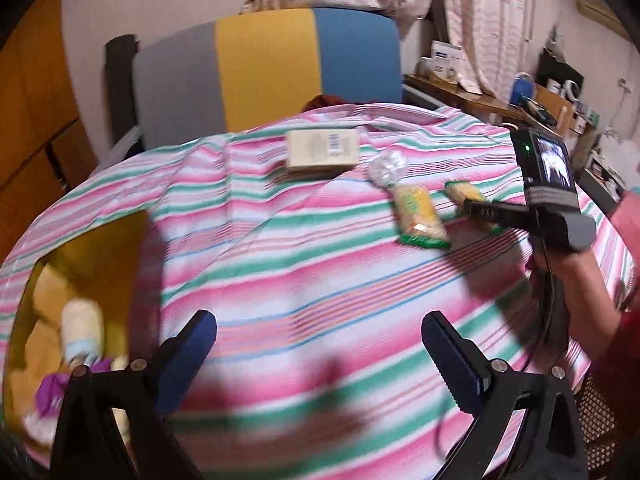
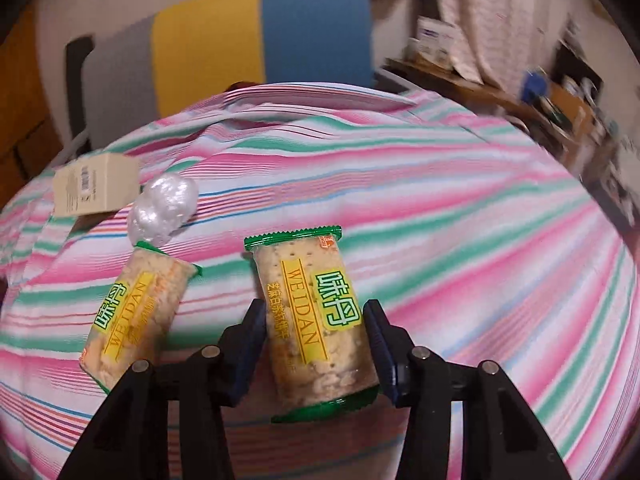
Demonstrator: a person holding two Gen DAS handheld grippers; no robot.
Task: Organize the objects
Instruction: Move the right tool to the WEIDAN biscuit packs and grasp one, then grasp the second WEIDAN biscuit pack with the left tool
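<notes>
- Illumination: indoor, moderate and warm, with no hard glare on the striped cloth (image 1: pixel 320 248).
- Shadows: soft dark patches lie on the cloth near the bottom of the left wrist view and beneath the cracker packet (image 2: pixel 316 320) in the right wrist view.
- Blur: motion smear affects the yellow bin (image 1: pixel 80 300) and the right-hand shelves (image 2: pixel 580 120); the packet lettering stays legible.
- Distortion: strong fisheye curvature bows the cloth stripes; black vignette fills all corners.
- Highlights: the crumpled clear wrapper (image 2: pixel 164 212) shows bright reflections.
</notes>
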